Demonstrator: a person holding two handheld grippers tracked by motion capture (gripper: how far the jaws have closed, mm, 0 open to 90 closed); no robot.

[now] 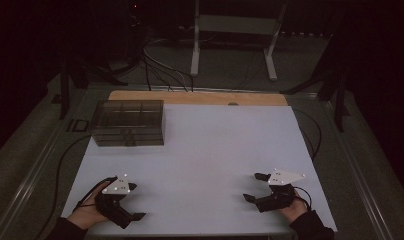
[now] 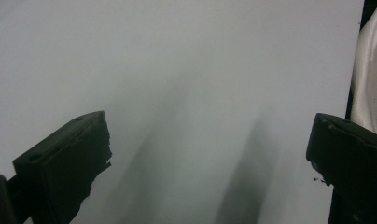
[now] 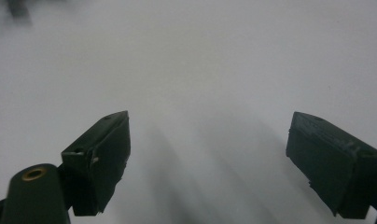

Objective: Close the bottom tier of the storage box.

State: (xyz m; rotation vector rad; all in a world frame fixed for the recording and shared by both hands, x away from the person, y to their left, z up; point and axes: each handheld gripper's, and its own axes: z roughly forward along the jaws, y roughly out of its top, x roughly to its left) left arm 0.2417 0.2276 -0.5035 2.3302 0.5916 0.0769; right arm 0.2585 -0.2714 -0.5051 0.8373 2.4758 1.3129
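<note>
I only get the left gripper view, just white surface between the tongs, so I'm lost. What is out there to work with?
Observer: A dark see-through compartment box stands at the far left of the table.
Operator: Where are my tongs relative to it?
Observer: The left tongs rest near the table's front left edge, well short of the compartment box.
Operator: And the other hand?
Observer: The right tongs sit at the front right, open, holding nothing.

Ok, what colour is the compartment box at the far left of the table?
Smoky, see-through grey; the box shows best in the high view.
</note>
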